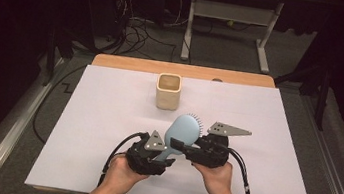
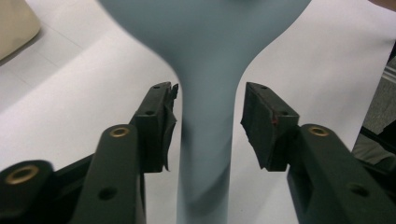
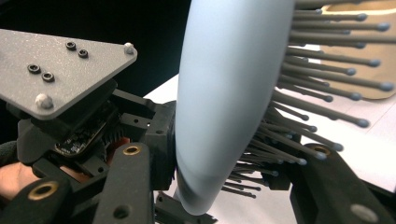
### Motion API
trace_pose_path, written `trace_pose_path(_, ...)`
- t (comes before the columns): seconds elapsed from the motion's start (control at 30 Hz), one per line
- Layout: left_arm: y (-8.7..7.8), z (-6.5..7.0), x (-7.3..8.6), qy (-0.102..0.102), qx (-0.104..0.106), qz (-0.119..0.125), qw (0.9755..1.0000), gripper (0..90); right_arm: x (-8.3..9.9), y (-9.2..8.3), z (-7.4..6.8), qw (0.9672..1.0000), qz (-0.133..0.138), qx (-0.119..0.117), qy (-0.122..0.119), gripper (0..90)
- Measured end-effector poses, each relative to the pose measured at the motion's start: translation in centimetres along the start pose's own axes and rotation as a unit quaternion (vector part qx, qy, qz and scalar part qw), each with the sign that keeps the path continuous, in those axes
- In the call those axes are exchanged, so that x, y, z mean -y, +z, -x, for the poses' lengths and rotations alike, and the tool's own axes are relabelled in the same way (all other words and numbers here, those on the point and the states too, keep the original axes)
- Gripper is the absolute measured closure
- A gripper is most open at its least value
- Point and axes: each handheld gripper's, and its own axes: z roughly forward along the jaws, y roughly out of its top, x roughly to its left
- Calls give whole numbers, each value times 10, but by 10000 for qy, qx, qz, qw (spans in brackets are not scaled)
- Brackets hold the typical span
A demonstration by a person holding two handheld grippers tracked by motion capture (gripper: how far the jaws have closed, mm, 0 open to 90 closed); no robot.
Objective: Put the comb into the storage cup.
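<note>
Hovering just above the white sheet (image 1: 106, 118) near the person's edge of the table (image 1: 183, 70), a light blue hairbrush (image 1: 181, 131) sits between the two hand-held grippers. Its oval head points away from the person, toward the far side, with the bristles (image 1: 198, 119) facing right in the high view.

In the right gripper view, the right gripper (image 1: 184, 148) is clamped on the lower part of the brush head (image 3: 224, 93): one jaw presses the smooth back, the other pushes into the dark bristles (image 3: 322, 84), which bend around it. Its grey three-cornered plate (image 1: 226, 130) sticks out to the right.

The left gripper (image 1: 164, 157) is at the handle. In the left gripper view its jaws stand apart on either side of the handle (image 2: 205, 154), with a clear gap between each pad (image 2: 261, 121) and the plastic, so it grips nothing. The left gripper's own plate (image 3: 56, 65) and body crowd close behind the brush in the right gripper view, the two tools almost touching.

A beige square cup (image 1: 168, 90) stands upright on the sheet directly beyond the brush head, near but apart from it. Further back, beyond the table's wooden edge, are the legs of a white frame (image 1: 229, 29) and loose cables (image 1: 138, 32) on the floor. Each gripper's black cable (image 1: 243, 174) loops back past the person's hands.
</note>
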Motion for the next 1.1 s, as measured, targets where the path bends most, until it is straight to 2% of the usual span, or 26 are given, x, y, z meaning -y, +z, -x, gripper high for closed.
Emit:
trace_pose_path(0.23, -7, -10, 7, -154, 94, 176, 9997, 439, -4, -4, 3, 10000, -27, 51, -27, 563)
trace_pose_path(0.4, -12, -14, 12, -241, 69, 368, 9990, 417, -7, -7, 4, 9999, -65, 119, -69, 563)
trace_pose_path(0.53, -15, -17, 16, -236, 9, 469, 9986, 411, -8, -8, 5, 9998, -111, 158, -101, 563)
trace_pose_path(0.97, -30, -35, 30, -592, 115, 826, 9948, 380, -12, -16, 10, 9997, -53, 243, -83, 563)
trace_pose_path(1.07, -33, -39, 34, -639, -47, 888, 9940, 361, -13, -18, 11, 9994, -85, 301, -129, 562)
trace_pose_path(1.1, -34, -39, 35, -716, -190, 891, 9933, 361, -13, -19, 11, 9994, -91, 314, -133, 562)
